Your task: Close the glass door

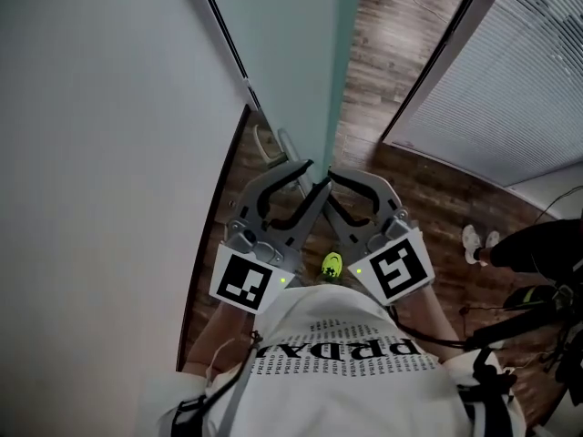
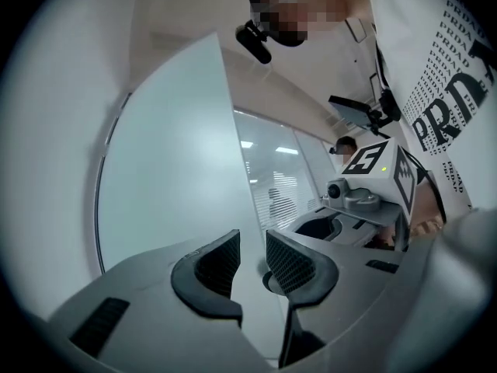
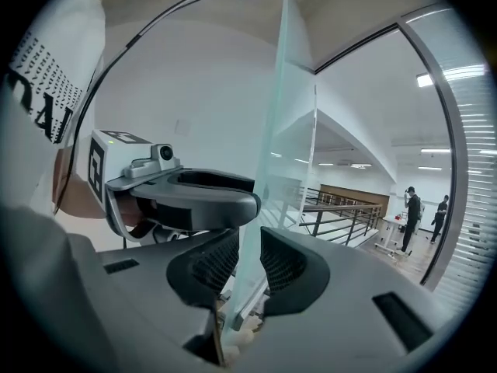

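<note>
white plain wall (image 1: pixel 91 153): fills the left side of the head view

left claw (image 2: pixel 253 259), grey body with black ribbed pads: held level; pads stand apart, one on each side of the near edge of the frosted pale-green glass door (image 1: pixel 339 62), with a sliver of gap showing

the door itself: upright pane, seen edge-on at centre, running away over the dark wood-plank floor (image 1: pixel 401 35); its near edge lies between both claws

right claw (image 3: pixel 248 259), same make: crossed against the left one, pads clamped on that same pane edge

white slatted blind (image 1: pixel 528 71): behind a dark-framed pane, far right
</note>
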